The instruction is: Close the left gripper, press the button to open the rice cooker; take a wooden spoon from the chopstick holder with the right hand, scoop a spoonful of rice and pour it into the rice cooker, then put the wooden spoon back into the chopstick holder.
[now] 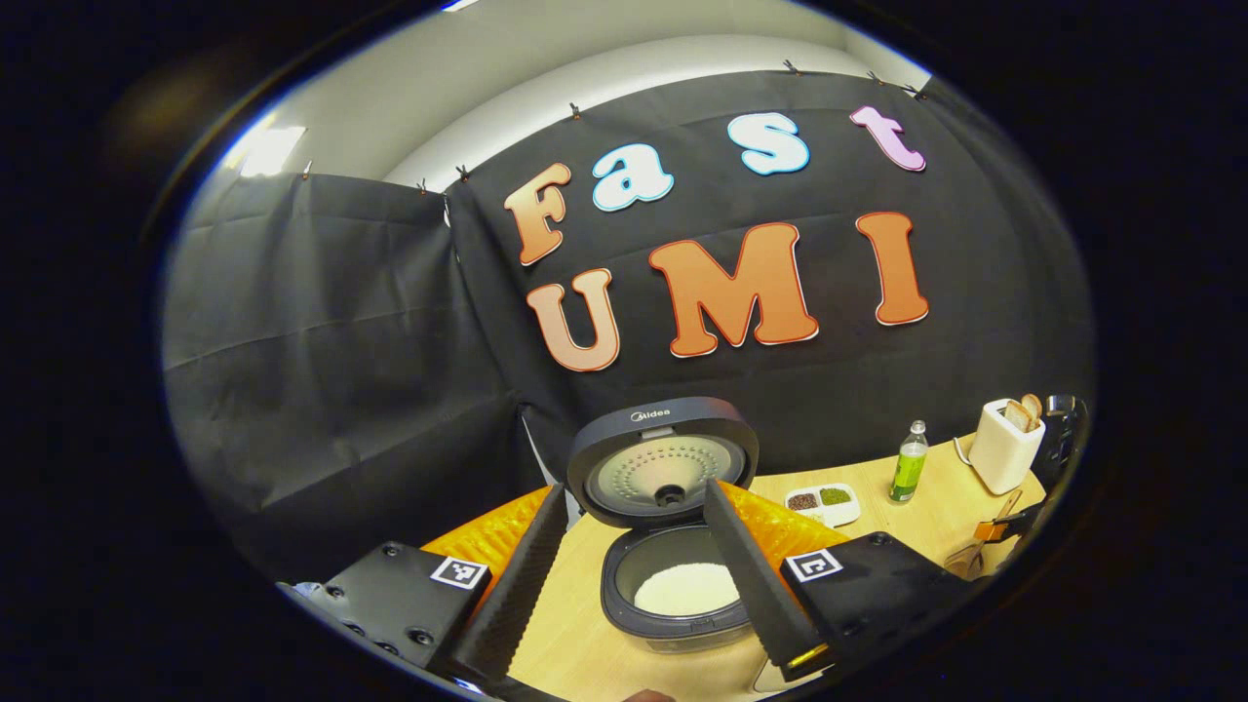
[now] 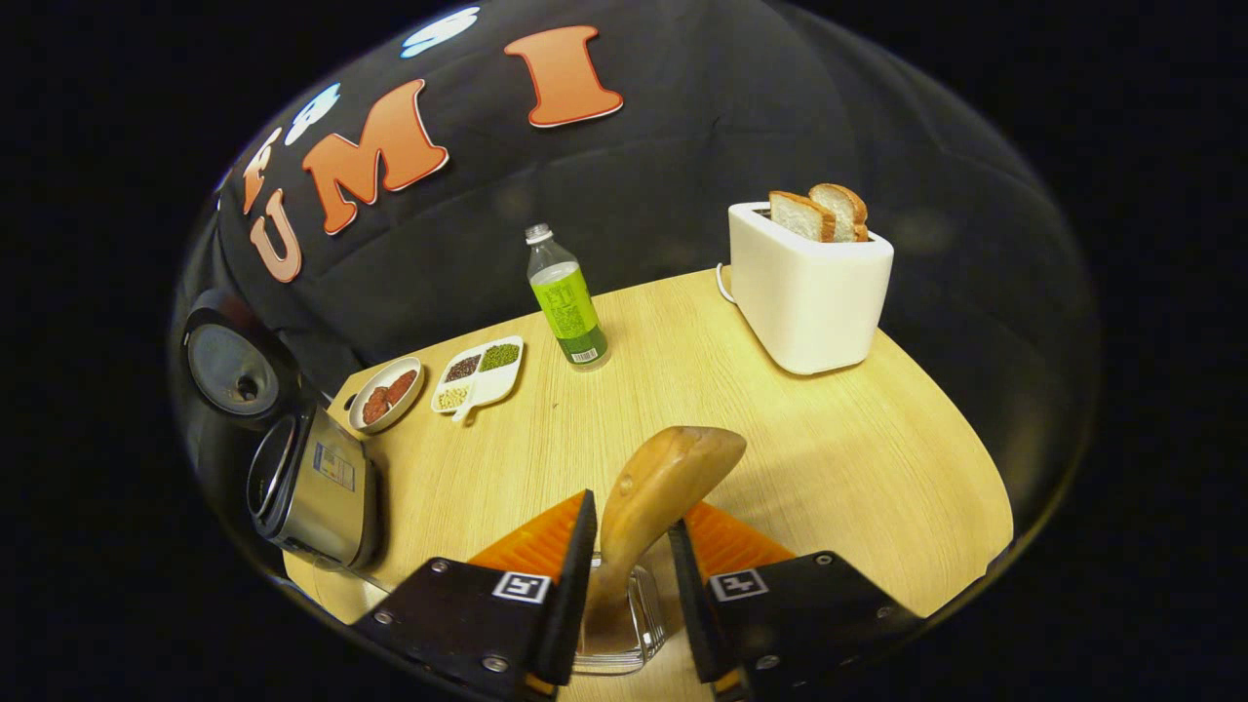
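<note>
Left gripper view, lower centre: spread left claw [image 1: 639, 575] frames the open rice cooker [image 1: 673, 585] holding rice [image 1: 687, 588]; right gripper view's right claw [image 2: 629, 575] straddles, apparently without pinching, the wooden spoon [image 2: 653, 497] standing in a glass holder [image 2: 624, 634]

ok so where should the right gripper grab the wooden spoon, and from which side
On the narrow neck just above the rim of the glass chopstick holder, coming down from above with a finger either side. The wooden spoon stands bowl-up and leans right, so the neck is the slimmest part clear of the glass. The right gripper already straddles it, jaws open.

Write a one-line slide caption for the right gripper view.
Right gripper straddles a wooden spoon standing in a clear holder, with a toaster behind.
</note>
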Demonstrator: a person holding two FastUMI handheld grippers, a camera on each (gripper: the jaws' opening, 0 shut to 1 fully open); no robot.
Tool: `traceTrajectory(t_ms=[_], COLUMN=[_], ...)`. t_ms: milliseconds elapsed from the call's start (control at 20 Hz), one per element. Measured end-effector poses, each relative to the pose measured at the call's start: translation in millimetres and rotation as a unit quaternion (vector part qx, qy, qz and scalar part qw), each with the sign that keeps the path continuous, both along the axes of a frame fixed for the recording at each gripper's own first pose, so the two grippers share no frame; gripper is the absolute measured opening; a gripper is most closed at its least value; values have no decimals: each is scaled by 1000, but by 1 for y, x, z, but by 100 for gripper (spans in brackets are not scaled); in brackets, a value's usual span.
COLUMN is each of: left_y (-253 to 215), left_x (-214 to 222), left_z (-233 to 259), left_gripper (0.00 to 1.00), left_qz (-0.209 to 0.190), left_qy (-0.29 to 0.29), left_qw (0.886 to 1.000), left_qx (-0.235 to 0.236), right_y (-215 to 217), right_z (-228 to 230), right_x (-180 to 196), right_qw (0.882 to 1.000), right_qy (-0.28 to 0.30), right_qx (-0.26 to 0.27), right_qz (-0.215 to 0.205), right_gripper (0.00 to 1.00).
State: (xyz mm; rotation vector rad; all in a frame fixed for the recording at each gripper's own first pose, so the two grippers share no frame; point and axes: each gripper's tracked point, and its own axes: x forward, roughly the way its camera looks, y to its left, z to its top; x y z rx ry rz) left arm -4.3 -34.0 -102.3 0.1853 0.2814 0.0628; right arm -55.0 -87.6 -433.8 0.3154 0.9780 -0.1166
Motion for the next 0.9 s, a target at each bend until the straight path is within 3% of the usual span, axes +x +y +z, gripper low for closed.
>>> traceTrajectory(t_ms=[150,250,350,400,700,900], left_y=[5,6,8,11,31,44], left_x=[-2,-1,2,5,18,26], left_z=[5,-5,-9,-12,-22,-35], left_gripper=[87,87,100,87,87,87], left_qz=[-1,-7,-19,-25,-37,-54], left_qy=[-9,-2,3,4,4,10], left_qw=[1000,1000,999,999,997,996], left_qx=[-5,-15,-26,-29,-64,-74], right_y=[4,6,11,10,3,11], right_z=[4,11,23,30,90,144], right_x=[-2,-4,-9,-10,-19,-26], right_qw=[1000,999,998,997,988,983], right_qy=[1,-9,-23,-32,-81,-117], right_qx=[14,9,-4,-8,-22,-21], right_qz=[-25,-47,-55,-66,-127,-142], right_gripper=[21,16,13,12,8,8])
